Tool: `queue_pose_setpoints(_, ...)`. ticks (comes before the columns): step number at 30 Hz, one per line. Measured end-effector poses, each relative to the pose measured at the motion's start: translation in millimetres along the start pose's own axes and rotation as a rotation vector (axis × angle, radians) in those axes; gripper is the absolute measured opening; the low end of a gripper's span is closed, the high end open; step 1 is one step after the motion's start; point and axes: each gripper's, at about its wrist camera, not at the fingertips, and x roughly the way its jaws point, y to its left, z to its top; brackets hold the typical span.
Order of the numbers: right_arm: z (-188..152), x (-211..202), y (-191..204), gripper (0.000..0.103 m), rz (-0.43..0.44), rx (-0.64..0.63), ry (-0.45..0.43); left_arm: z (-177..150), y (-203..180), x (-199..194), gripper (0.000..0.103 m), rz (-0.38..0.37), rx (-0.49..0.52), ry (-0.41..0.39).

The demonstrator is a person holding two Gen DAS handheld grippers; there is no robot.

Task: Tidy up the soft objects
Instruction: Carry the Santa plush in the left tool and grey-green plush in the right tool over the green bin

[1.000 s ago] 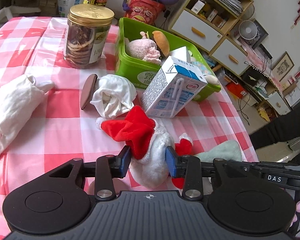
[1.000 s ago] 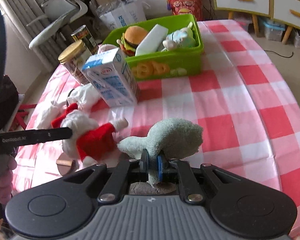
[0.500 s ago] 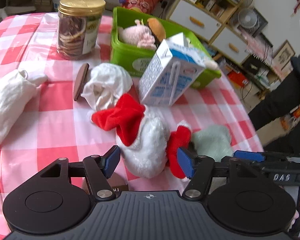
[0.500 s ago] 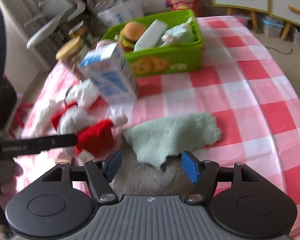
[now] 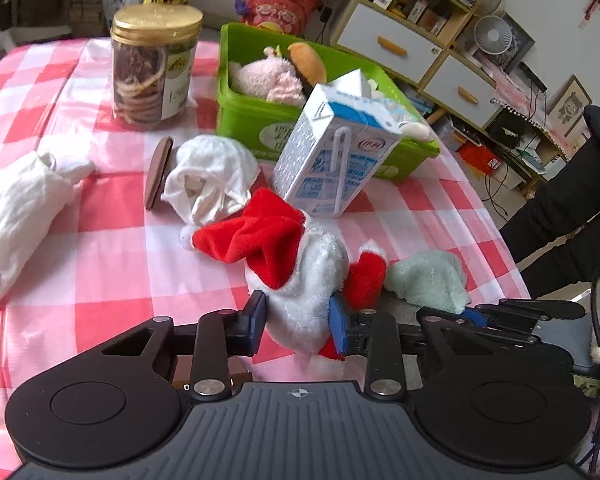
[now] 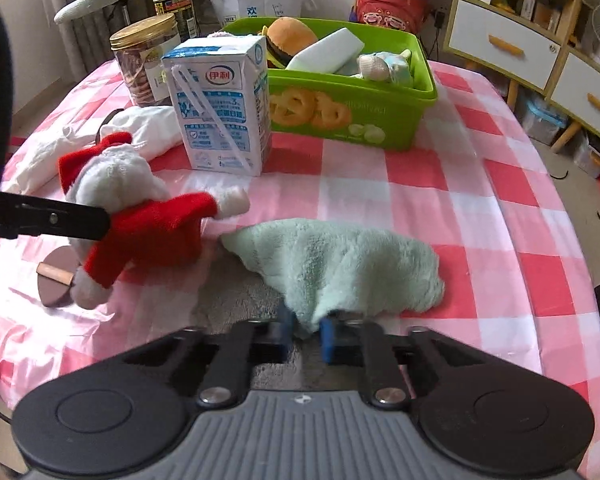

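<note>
Two grippers, both loaded: your left gripper (image 5: 296, 326) has its jaws clenched on the white body of the Santa toy (image 5: 300, 276), and your right gripper (image 6: 305, 332) pinches the near edge of the green cloth (image 6: 340, 264). Both things lie on the desk (image 6: 440, 184), touching each other. Lift straight up and clear the milk carton (image 6: 220, 104) before swinging to the green bin (image 6: 352, 112). Count: one carton, one jar (image 5: 154, 64), one bin, two white cloths (image 5: 16, 208).

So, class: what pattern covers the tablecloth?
Pink, red and white checks on the tablecloth, clearest in the right wrist view.
</note>
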Motion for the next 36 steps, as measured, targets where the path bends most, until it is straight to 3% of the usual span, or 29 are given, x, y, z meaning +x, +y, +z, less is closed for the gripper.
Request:
queue_pose_setpoints(4, 6, -9, -9, 0.0, 0.043, 0.078, -0.01, 3, -4, -8, 0.03, -0.002, 0.004, -0.024)
queue_pose_setpoints(14, 24, -64, -28, 0.0, 0.14, 0.22, -0.175, 9, -15, -47, 0.029, -0.055, 0.043, -0.119)
queue_pose_setpoints(21, 43, -90, -49, 0.0, 0.177, 0.319, -0.256, 24, -9, -70, 0.029, -0.08, 0.012, -0.187)
queue_pose_setpoints(30, 86, -92, -71, 0.0, 0.206, 0.35, -0.303, 75, 4, -87, 0.029, -0.067, -0.003, -0.259)
queue_pose_setpoints(36, 122, -78, -79, 0.0, 0.208, 0.332, -0.33, 113, -5, -66, 0.029, -0.024, 0.054, -0.249)
